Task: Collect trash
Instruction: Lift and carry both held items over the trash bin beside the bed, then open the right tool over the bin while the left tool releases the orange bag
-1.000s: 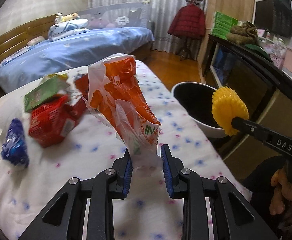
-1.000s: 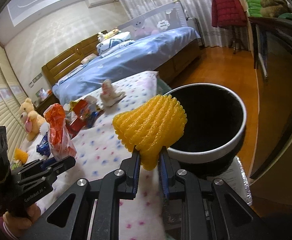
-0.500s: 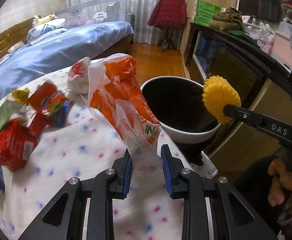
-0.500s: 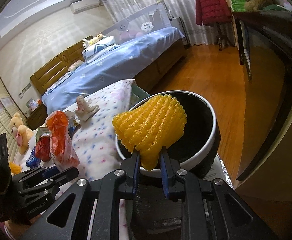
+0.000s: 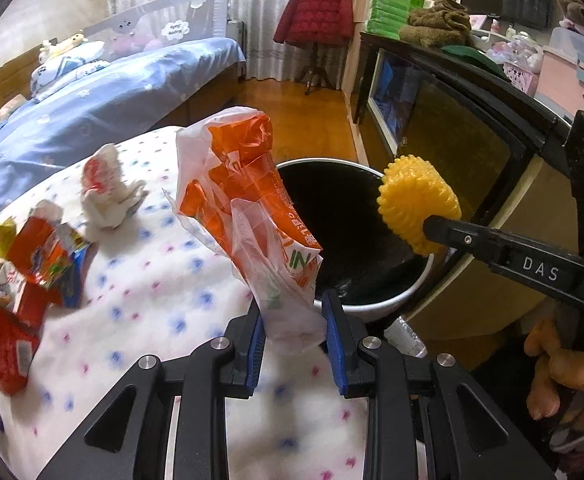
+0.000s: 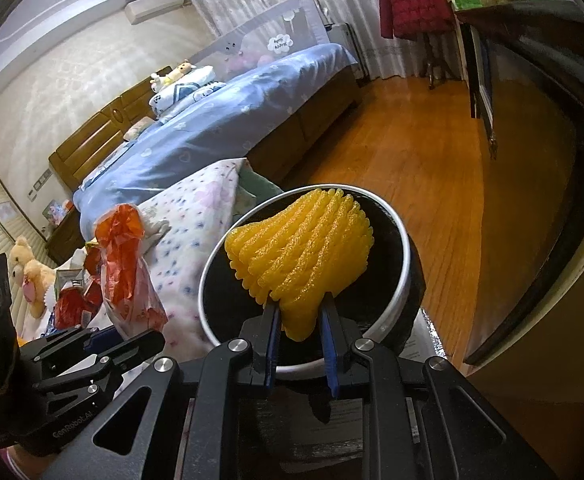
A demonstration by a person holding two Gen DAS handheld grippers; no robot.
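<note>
Halfway there, by the look of it. Left gripper pinched tight on orange plastic bag, right gripper pinched on yellow foam net, both over black bin. Not dropped yet. More wrappers left at nine o'clock on spotted blanket.

We see a bedroom: wood floor, a wooden-headboard bed under a blue duvet, and sheer curtains along the far wall. A red jacket hangs on a coat stand, a dark cabinet runs down the right side, and an AC unit sits high on the patterned wall. Lighting is warm and indoor.
</note>
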